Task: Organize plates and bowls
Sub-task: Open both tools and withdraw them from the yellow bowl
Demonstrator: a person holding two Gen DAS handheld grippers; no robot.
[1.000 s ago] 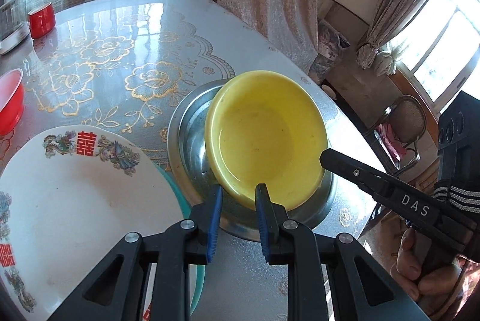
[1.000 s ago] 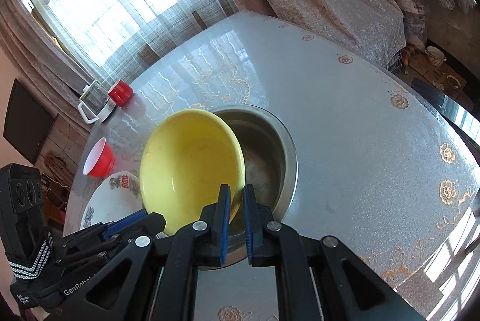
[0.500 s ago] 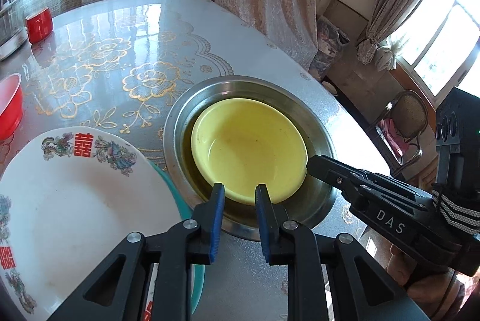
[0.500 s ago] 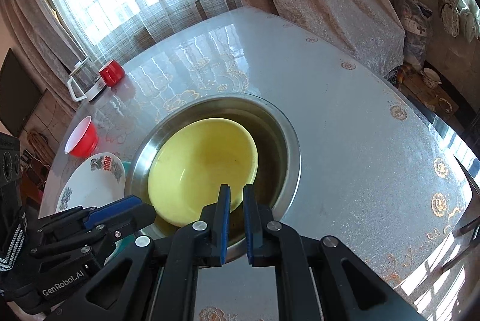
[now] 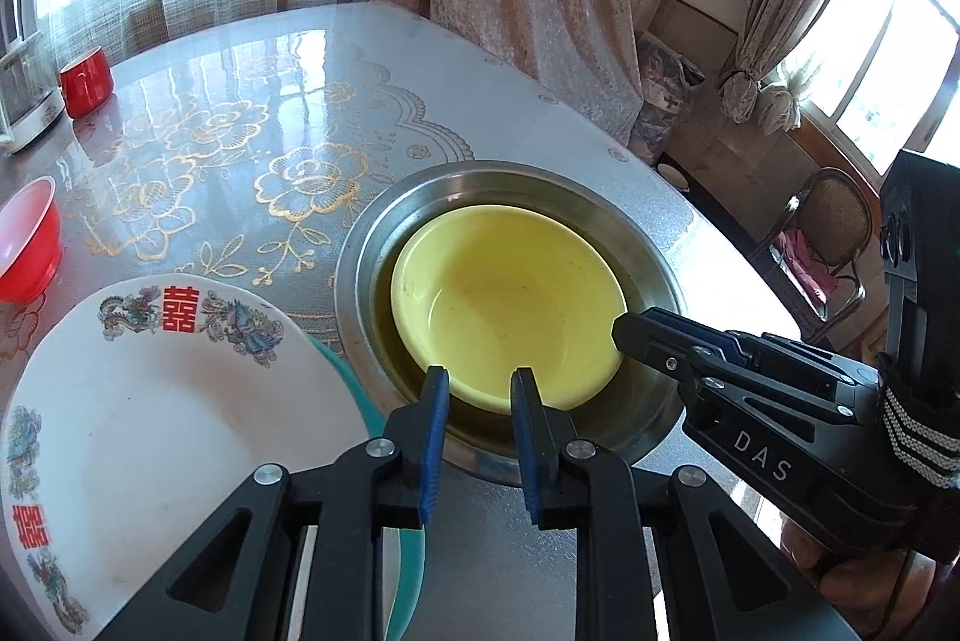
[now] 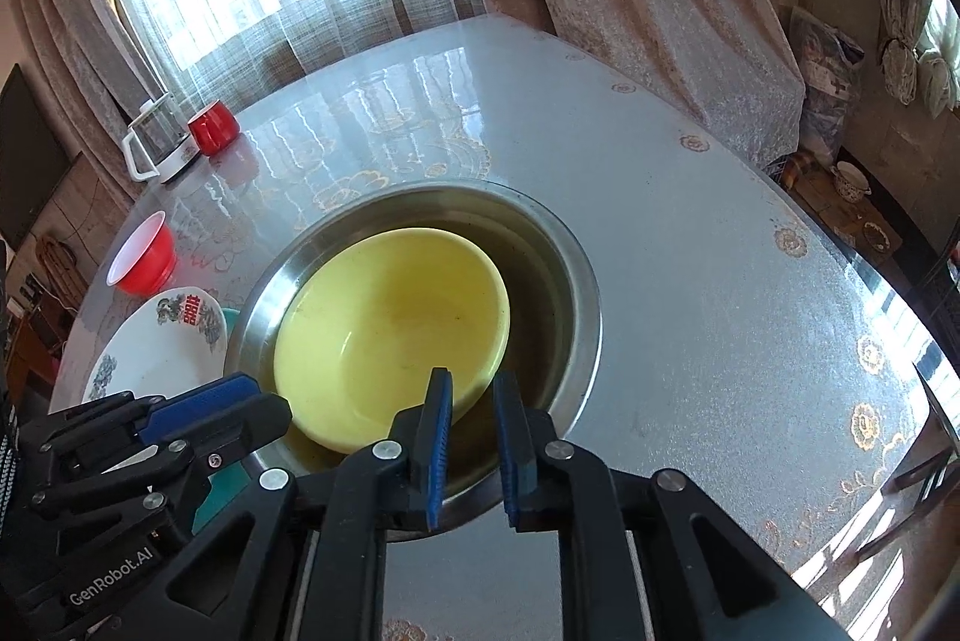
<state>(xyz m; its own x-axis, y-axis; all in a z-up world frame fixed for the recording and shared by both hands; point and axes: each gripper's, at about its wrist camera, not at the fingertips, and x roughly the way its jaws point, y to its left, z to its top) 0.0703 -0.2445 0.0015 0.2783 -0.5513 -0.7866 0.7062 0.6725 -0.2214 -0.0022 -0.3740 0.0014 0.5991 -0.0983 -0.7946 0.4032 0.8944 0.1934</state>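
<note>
A yellow bowl (image 5: 510, 305) lies inside a wide steel basin (image 5: 360, 257) on the table; both also show in the right wrist view, bowl (image 6: 390, 329) and basin (image 6: 576, 281). My left gripper (image 5: 474, 380) is open and empty, hovering at the bowl's near rim. My right gripper (image 6: 471, 383) is open, its fingers straddling the bowl's near rim without gripping it. A white plate (image 5: 150, 401) with red characters lies on a teal plate (image 5: 354, 383) left of the basin.
A red bowl (image 5: 27, 239) sits at the left table edge. A red mug (image 5: 87, 80) and a glass kettle (image 6: 159, 140) stand at the far side. The table edge runs close on the right, with a chair (image 5: 834, 227) beyond.
The yellow bowl went from tilted and held by my right gripper to lying flat in the steel basin. My right gripper has opened and let go of it. Both grippers backed off slightly.
</note>
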